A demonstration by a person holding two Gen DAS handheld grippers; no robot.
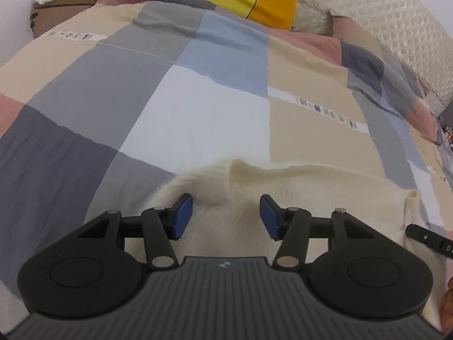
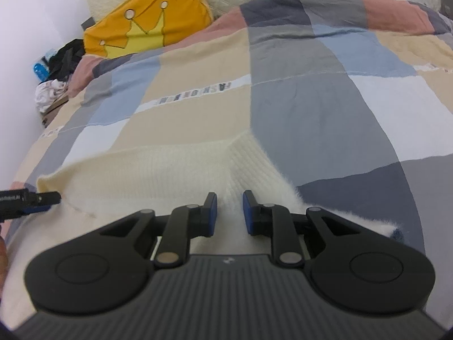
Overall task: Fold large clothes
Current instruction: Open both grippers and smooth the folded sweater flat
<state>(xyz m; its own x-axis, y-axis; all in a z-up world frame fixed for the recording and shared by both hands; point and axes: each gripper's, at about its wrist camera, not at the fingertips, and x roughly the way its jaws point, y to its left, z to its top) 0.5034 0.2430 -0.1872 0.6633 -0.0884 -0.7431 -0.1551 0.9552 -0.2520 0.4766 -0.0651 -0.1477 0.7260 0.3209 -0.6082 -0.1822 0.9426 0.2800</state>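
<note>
Sweater (image 1: pixel 283 192) edges vanish beneath both tools; left tongs (image 1: pixel 226 216) gape, right tongs (image 2: pixel 230 212) narrowed around a cream ridge, pinch unclear.

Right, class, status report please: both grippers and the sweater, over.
Left gripper open over cream sweater. Right gripper pinched on a fold of it. Cream sweater lies on patchwork quilt. Nothing in the way.

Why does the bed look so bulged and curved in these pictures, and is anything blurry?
Both wrist views use fisheye lenses, so the patchwork quilt bows outward and the corners go dark. In the left view the quilt's right edge smears; in the right view the yellow crown pillow is soft. Lighting is even, with no glare.
</note>
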